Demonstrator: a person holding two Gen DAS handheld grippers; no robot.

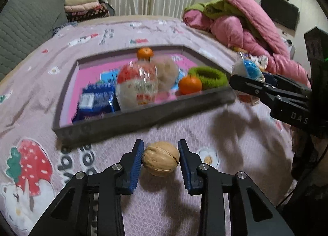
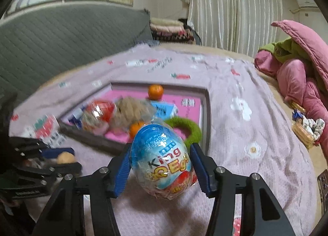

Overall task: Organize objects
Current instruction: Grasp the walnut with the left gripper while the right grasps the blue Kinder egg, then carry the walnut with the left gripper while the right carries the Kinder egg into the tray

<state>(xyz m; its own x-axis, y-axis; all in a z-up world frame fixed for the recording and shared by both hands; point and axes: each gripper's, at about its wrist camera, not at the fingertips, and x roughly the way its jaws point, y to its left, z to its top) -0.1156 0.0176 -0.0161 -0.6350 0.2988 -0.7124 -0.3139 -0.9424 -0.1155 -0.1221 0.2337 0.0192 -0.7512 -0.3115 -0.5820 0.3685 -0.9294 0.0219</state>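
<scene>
A tan walnut [image 1: 161, 159] sits between the blue pads of my left gripper [image 1: 161, 143], which is shut on it just in front of the grey tray [image 1: 143, 117]. My right gripper [image 2: 162, 145] is shut on a blue foil King Egg [image 2: 162, 158] in crinkly wrap, to the right of the tray [image 2: 207, 113]. In the left wrist view the right gripper [image 1: 244, 80] hovers beside the tray's right corner with the egg [image 1: 249, 69]. The right wrist view shows the left gripper [image 2: 61, 158] and walnut [image 2: 65, 158] at the lower left.
The tray holds a red wrapped egg [image 1: 137, 84], two tangerines [image 1: 189, 85], a green fuzzy ring [image 1: 209, 76], blue packets [image 1: 96, 98] and a beige fluffy thing [image 1: 166, 74]. Pink quilts [image 1: 246, 27] pile up at the right, with loose snacks [image 2: 303, 129] beside them.
</scene>
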